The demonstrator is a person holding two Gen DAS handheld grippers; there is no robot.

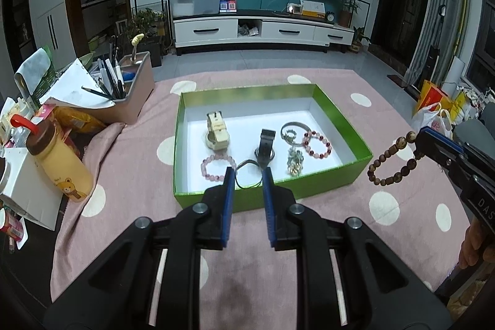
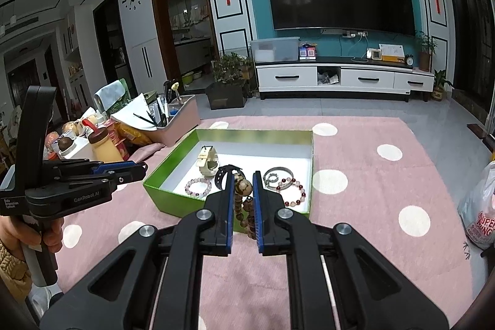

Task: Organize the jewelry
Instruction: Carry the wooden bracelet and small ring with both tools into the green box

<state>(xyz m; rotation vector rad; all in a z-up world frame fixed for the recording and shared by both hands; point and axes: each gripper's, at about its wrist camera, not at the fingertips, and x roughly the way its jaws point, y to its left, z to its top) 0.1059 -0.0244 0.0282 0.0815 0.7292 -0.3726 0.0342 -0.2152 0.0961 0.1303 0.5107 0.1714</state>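
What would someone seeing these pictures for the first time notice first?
Probably the bright green box on the pink polka-dot cloth, holding a cream watch, a black watch and pink bead bracelets. Next, the brown wooden bead bracelet dangling from the right claw, off the box's right side. The left claw hovers open at the box's near edge.

bead bracelet (image 1: 393, 163): brown wood, dull
box (image 1: 340, 119): glossy green card, matt white inside
tablecloth (image 1: 340, 231): soft pink cloth, white dots
fingers (image 1: 228, 200): matt black plastic, blue ribbed pads
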